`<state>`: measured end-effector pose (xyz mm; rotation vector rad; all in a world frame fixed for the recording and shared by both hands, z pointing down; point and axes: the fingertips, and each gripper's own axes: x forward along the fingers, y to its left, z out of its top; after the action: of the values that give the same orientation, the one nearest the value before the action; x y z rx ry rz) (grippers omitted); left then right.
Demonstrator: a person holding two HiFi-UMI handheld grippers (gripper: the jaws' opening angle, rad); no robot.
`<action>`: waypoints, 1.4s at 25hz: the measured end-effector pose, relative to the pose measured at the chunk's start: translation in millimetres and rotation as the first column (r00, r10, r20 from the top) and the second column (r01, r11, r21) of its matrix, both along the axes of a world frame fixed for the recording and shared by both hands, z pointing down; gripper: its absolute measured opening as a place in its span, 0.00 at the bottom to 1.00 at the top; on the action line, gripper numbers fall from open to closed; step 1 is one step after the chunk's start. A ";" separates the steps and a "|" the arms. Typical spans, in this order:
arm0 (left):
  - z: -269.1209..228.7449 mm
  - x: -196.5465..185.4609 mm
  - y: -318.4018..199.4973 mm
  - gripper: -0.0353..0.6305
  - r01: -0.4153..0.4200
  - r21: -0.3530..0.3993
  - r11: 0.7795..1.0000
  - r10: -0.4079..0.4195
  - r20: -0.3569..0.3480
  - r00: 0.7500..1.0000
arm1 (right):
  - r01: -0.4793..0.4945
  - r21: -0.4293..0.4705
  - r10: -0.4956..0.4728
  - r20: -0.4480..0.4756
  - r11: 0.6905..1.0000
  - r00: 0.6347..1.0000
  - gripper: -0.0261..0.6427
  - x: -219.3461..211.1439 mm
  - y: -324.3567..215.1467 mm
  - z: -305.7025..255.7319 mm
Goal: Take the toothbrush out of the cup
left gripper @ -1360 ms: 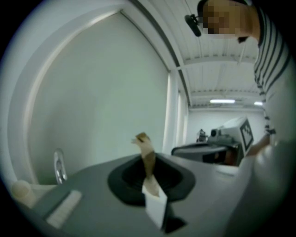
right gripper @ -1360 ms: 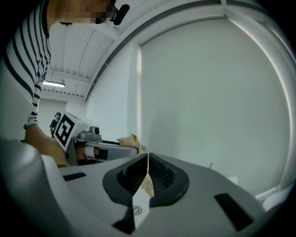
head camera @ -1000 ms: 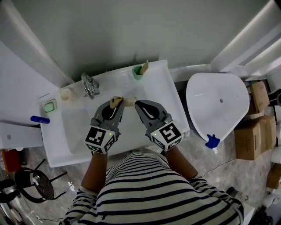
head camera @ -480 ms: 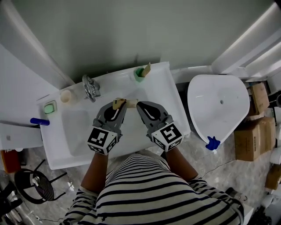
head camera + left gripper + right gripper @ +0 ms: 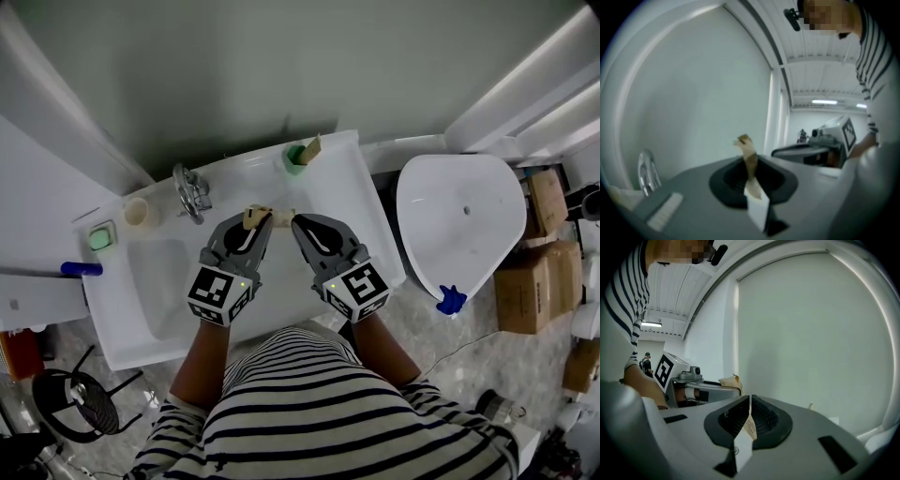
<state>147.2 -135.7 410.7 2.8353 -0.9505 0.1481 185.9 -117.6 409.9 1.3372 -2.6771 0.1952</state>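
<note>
Held tan item (image 5: 255,218): too small, blurry to ID; green cup (image 5: 295,159) contents unclear.

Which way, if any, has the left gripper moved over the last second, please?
No, the left gripper stays put, below and right of the chrome tap.

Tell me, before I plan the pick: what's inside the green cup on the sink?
A tan stick, probably the toothbrush, pokes out of the green cup, leaning right. Its lower end and the cup's bottom are hidden by its wall.
</note>
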 end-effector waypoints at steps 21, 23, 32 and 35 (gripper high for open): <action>6.8 1.5 -13.4 0.10 -0.058 0.010 0.998 0.057 0.013 0.998 | -0.113 -0.007 0.112 -0.072 0.994 0.991 0.05 14.1 -7.3 5.0; 7.5 5.7 -15.9 0.10 -0.067 0.002 0.998 0.066 0.021 0.998 | -0.126 -0.005 0.126 -0.078 0.992 0.989 0.05 21.3 -9.4 5.3; 4.3 21.8 -27.7 0.10 -0.082 0.004 0.997 0.081 0.033 0.996 | -0.157 -0.013 0.155 -0.089 0.988 0.984 0.06 44.7 -23.4 11.3; 5.1 27.5 -33.0 0.10 -0.086 0.002 0.996 0.085 0.037 0.996 | -0.163 -0.021 0.161 -0.085 0.986 0.983 0.06 51.1 -31.3 14.3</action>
<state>174.6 -168.7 415.8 2.8875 -0.8374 0.2083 237.0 -148.9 424.2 1.5200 -2.4895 0.1891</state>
